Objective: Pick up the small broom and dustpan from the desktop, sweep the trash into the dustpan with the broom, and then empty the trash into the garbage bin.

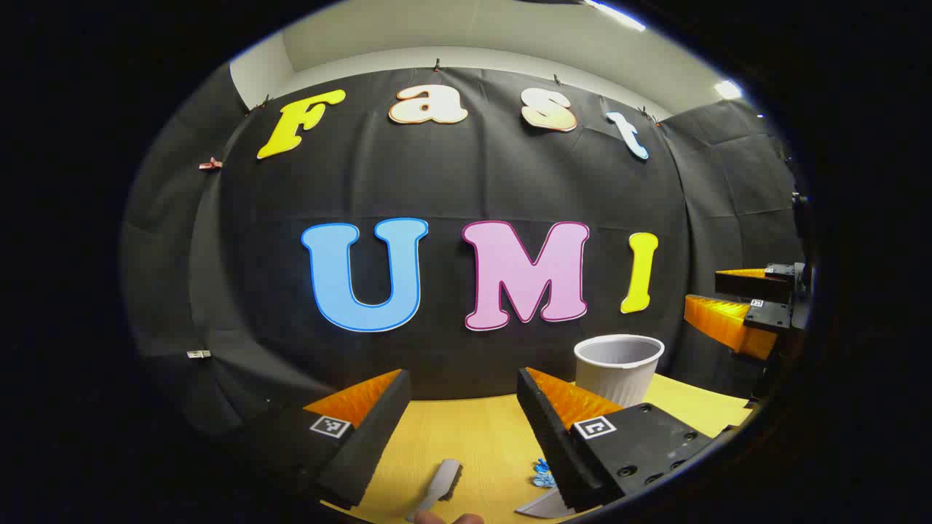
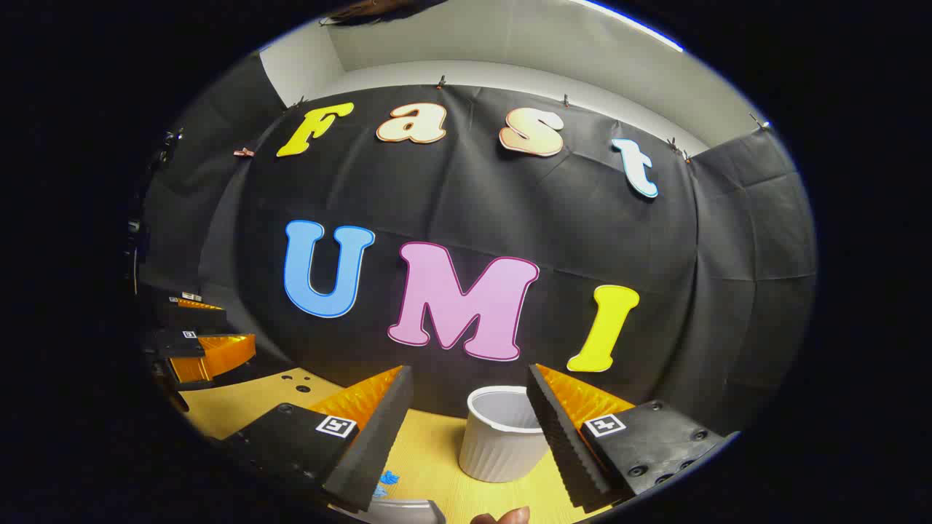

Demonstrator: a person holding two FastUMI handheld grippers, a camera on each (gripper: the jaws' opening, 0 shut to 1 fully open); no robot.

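Lying on the desktop (image 1: 466, 437), the broom (image 1: 440, 486) points diagonally away.

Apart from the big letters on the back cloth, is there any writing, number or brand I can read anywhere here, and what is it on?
No readable text.
Square markers on the left gripper and the right gripper: black-and-white patterns, not letters.
Garbage bin: plain white, no print visible.
Small white tag on the cloth: too small to read.
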